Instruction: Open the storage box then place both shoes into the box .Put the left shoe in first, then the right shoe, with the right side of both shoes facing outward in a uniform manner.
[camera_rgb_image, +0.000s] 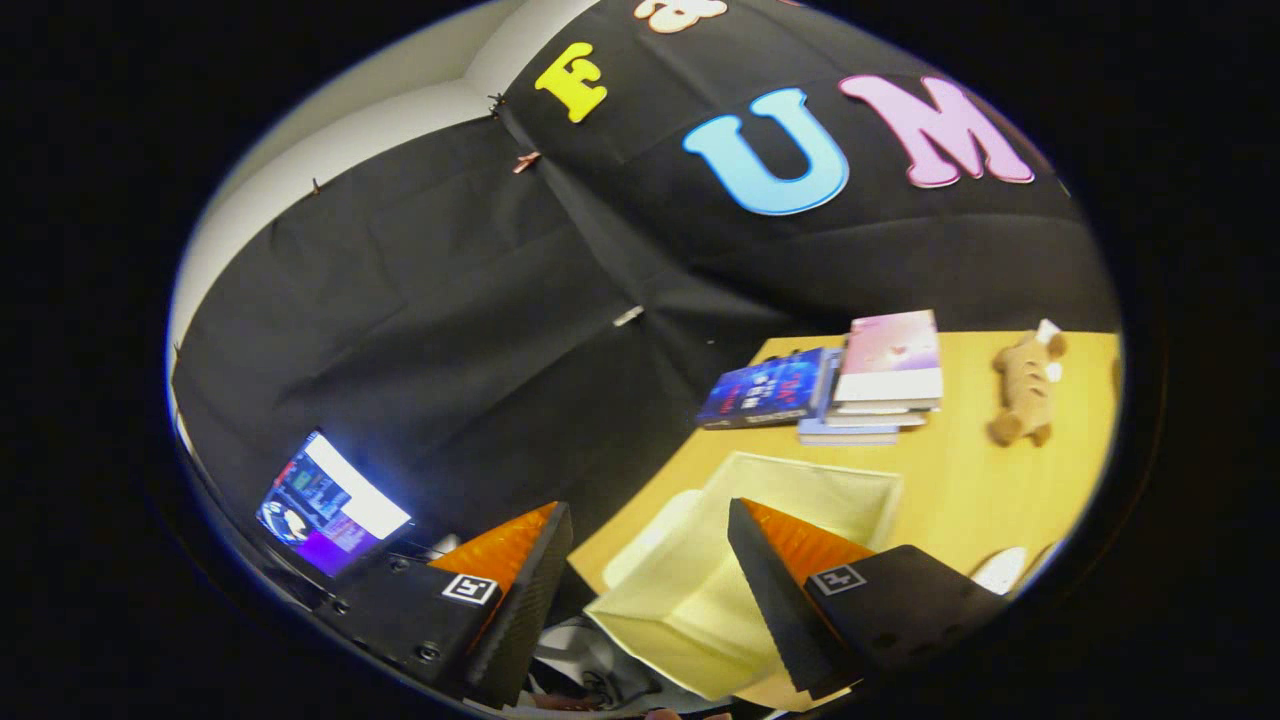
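The cream fabric storage box (690, 600) stands open on the wooden table (960, 480), just ahead of my fingers, and its inside looks empty. A pale flap, likely its lid (650, 535), lies against the box's left side. My gripper (648, 508) hangs open above the box's near left corner with nothing between its fingers. The right finger (780, 590) overlaps the box's opening. The left finger (520, 590) is off the table's edge. A white rounded thing (1000, 568), maybe a shoe's toe, peeks past the right finger.
A stack of books (885, 375) and a blue book (765, 390) lie beyond the box by the booth's wall. A tan plush toy (1025, 385) lies to their right. A lit screen (330, 505) glows left of the fingers, off the table.
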